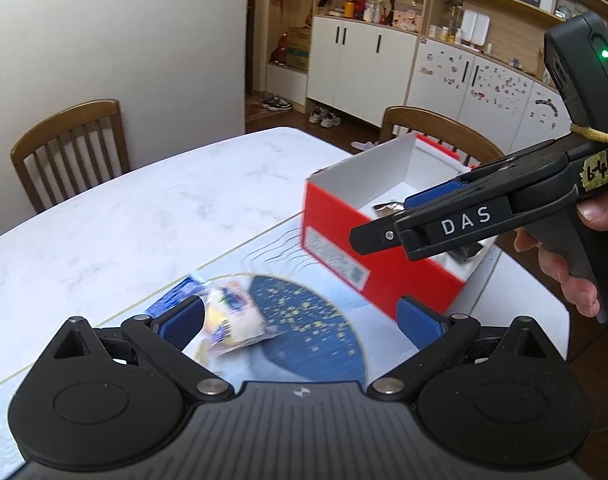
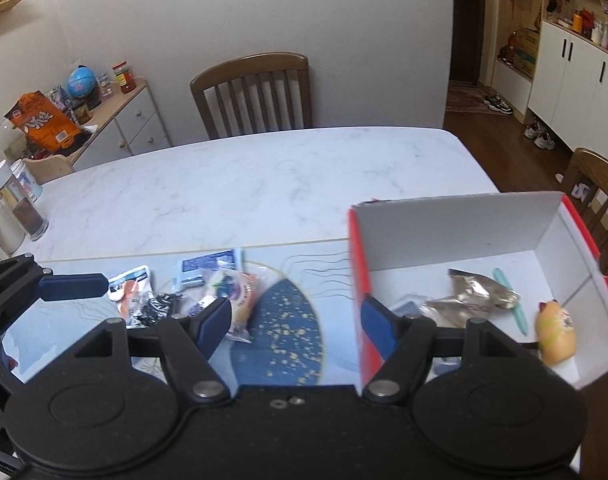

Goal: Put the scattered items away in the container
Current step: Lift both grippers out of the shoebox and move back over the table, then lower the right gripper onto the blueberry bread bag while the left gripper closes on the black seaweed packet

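Note:
A red box with a white inside (image 1: 384,168) (image 2: 456,216) stands on the table at the right. In it lie a silver foil packet (image 2: 470,296), a teal pen (image 2: 512,300) and a yellow toy (image 2: 554,334). Several snack packets (image 2: 232,300) lie on the blue-and-white mat left of the box. One blurred yellow and blue packet (image 1: 232,316) lies just by my left gripper's left pad. My left gripper (image 1: 300,320) is open and empty above the mat. My right gripper (image 2: 294,316) is open and empty, straddling the box's near left wall; it also shows in the left wrist view (image 1: 444,216).
The white marble table (image 2: 244,184) extends beyond the mat. Wooden chairs (image 2: 252,92) (image 1: 72,140) stand at its far side and another (image 1: 436,128) behind the box. Jars (image 2: 20,208) stand at the table's left edge. Cabinets (image 1: 364,68) line the far wall.

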